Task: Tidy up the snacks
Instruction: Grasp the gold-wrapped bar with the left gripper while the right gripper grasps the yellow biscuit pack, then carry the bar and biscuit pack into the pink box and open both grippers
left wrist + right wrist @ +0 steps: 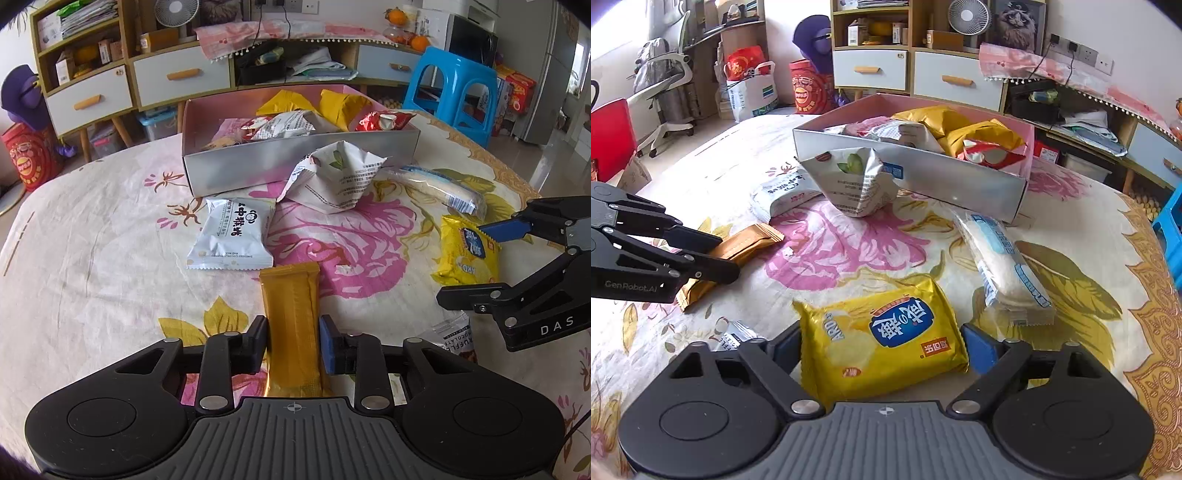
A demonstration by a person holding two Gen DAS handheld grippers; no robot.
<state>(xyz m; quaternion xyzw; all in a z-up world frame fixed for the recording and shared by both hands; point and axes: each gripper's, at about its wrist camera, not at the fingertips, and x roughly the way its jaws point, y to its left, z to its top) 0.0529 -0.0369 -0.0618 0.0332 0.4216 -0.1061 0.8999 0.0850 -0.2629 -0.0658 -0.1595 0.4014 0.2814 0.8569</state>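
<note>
the left gripper (293,343) is clenching a long orange-gold snack bar (291,325), its two pads pressing on the wrapper's long sides near the near end, while the bar is lying flat on the floral tablecloth (92,266) and pointing away towards the box. the right gripper (881,345) is straddling a yellow cracker pack (882,336), a pad standing at each side of it; whether the pads are already pressing on the wrapper cannot be told, and the pack is resting on the cloth.

beyond the bar, a white snack packet with black characters (231,236) is lying flat, and behind it a crumpled white bag with a leaf print (338,175) is leaning against the front wall of the silver cardboard box (258,166). the box is sitting at the far middle of the table and is holding several snacks: yellow bags (338,105), a white packet (284,125) and a red one (384,121). a clear-wrapped pale cake roll with blue print (1001,266) is lying just to the right of the cracker pack, near the box's corner. a black-and-white chocolate packet (452,338) is peeking out under the right gripper.
</note>
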